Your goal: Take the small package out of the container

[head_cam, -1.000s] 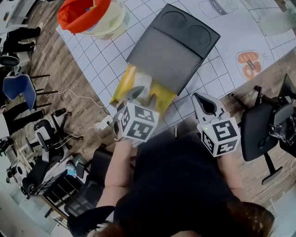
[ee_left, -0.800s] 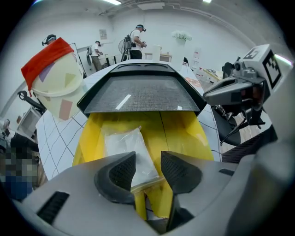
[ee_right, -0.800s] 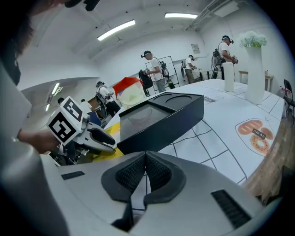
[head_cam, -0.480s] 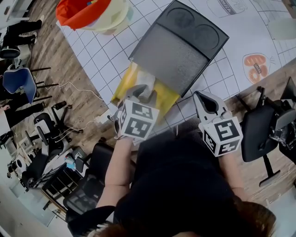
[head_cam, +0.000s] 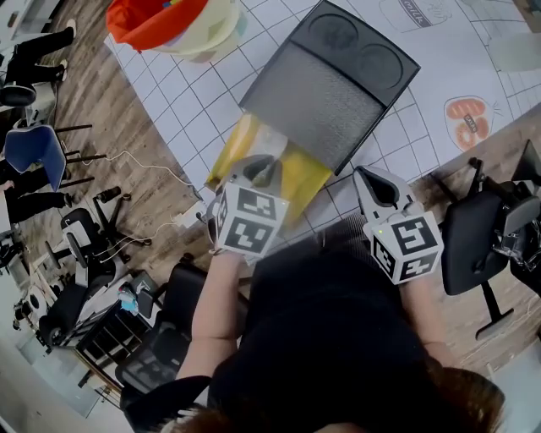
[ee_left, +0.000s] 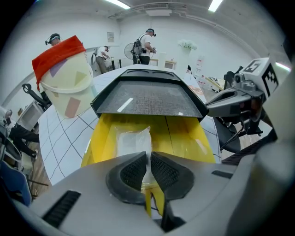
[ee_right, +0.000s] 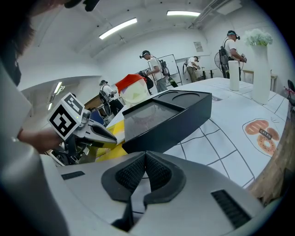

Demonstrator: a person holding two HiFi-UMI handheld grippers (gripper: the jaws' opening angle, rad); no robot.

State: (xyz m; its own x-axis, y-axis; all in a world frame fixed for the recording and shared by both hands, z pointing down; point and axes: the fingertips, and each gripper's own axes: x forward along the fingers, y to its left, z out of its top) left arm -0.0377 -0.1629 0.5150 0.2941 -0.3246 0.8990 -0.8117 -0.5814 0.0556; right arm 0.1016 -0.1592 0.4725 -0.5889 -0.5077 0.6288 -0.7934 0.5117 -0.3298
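Note:
A small clear package (ee_left: 130,139) lies in the yellow container (ee_left: 186,138), whose far end is covered by a black tray-like lid (ee_left: 150,96). My left gripper (ee_left: 148,156) is at the container's near end, its jaws closing, with the package's near edge pinched between the pads. In the head view the left gripper (head_cam: 261,167) reaches over the yellow container (head_cam: 302,175) to the package (head_cam: 267,144). My right gripper (head_cam: 373,183) hovers to the right, off the container. Its jaws (ee_right: 144,159) are shut with nothing between them.
A pale bucket with a red liner (head_cam: 169,25) stands at the table's far left. The black lid (head_cam: 330,80) lies on a white gridded mat (head_cam: 439,59) with printed pictures. Chairs and cables sit on the wooden floor around the table. People stand in the background.
The left gripper's jaws have come together on the package's near edge at the container's end. The right gripper has stayed in place.

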